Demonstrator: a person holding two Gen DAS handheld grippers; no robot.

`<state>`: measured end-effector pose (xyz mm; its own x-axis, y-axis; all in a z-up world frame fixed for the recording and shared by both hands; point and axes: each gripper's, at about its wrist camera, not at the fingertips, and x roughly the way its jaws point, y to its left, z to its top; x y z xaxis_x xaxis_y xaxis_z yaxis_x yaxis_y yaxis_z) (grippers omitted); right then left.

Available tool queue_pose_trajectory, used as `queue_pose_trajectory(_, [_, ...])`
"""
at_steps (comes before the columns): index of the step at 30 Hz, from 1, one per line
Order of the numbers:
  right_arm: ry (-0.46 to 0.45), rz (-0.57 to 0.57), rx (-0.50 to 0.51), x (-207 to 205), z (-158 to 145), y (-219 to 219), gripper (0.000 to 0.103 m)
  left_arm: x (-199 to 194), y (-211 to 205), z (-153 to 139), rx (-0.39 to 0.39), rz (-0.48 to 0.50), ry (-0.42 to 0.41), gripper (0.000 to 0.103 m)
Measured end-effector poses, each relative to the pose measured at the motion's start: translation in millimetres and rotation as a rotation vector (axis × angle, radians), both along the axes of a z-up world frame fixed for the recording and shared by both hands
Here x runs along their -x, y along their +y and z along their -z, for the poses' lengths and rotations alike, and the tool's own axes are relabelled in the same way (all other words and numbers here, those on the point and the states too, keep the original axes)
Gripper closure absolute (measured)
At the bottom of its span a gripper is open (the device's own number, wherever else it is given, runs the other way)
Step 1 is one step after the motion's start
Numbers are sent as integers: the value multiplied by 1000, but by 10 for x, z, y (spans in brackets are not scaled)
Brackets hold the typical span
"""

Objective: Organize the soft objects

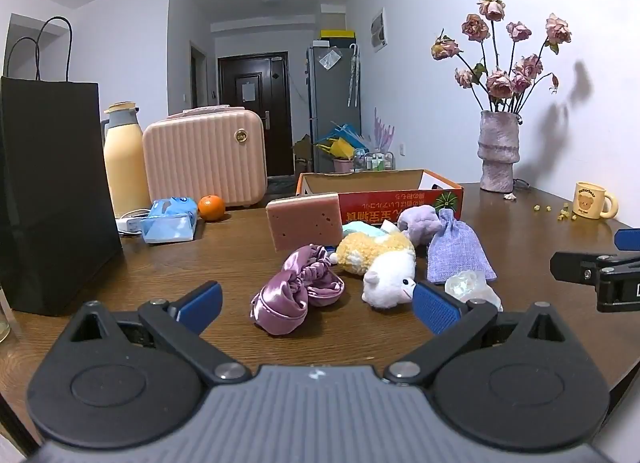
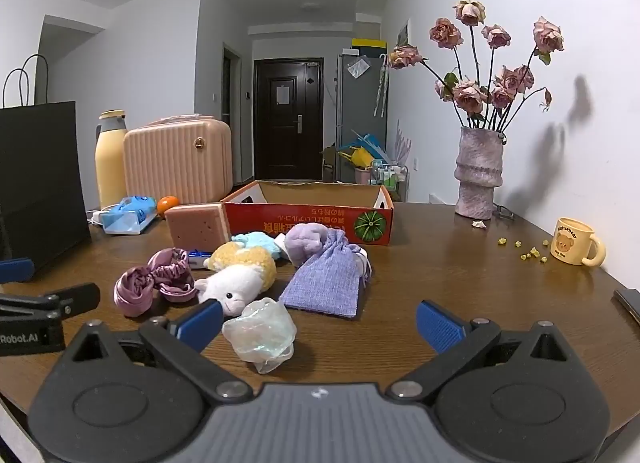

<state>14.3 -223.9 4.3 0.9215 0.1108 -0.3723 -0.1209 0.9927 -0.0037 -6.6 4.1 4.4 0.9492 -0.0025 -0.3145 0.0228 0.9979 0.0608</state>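
Observation:
A heap of soft things lies on the brown table before an open orange cardboard box. It holds a purple satin headband, a white and yellow plush lamb, a lilac drawstring pouch, a pink sponge block, a lilac plush piece and a clear crumpled bag. My left gripper stands open just short of the headband. My right gripper is open too, the clear bag lying near its left finger. Neither holds anything.
A black paper bag, a yellow flask, a pink case, a tissue pack and an orange stand at the left. A vase of dried roses and a yellow mug are at the right.

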Motion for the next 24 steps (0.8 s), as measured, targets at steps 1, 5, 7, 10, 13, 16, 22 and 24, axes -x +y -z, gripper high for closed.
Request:
queue_pose_trajectory(1, [1,0,0,-7,5,-3,0,14,2,-6,-1,-1,1,0])
queue_pose_trajectory(5, [2,0,0,-2,3,-4,0,-139,-34,45,2,-7,12,0])
queue_pose_trajectory(7, [2,0,-1,-7,3,-5,0,-147,-32,46,2,-8,12,0])
queue_pose_trajectory(10, [2,0,-2,-10,3,-3,0,-141,-28,44,2,-5,12,0])
queue_pose_trajectory(13, [2,1,-1,-13,6,-1,0,-143,-29,42,2,-6,11,0])
queue_pose_trajectory(16, [2,1,-1,-13,6,0,0,-148,-32,43,2,-5,10,0])
queue_pose_trajectory(22, [3,0,-1,-15,3,0,0,-144,-34,40,2,-5,10,0])
queue_pose_trajectory(24, [3,0,-1,-15,3,1,0,-145,-35,38,3,-5,10,0])
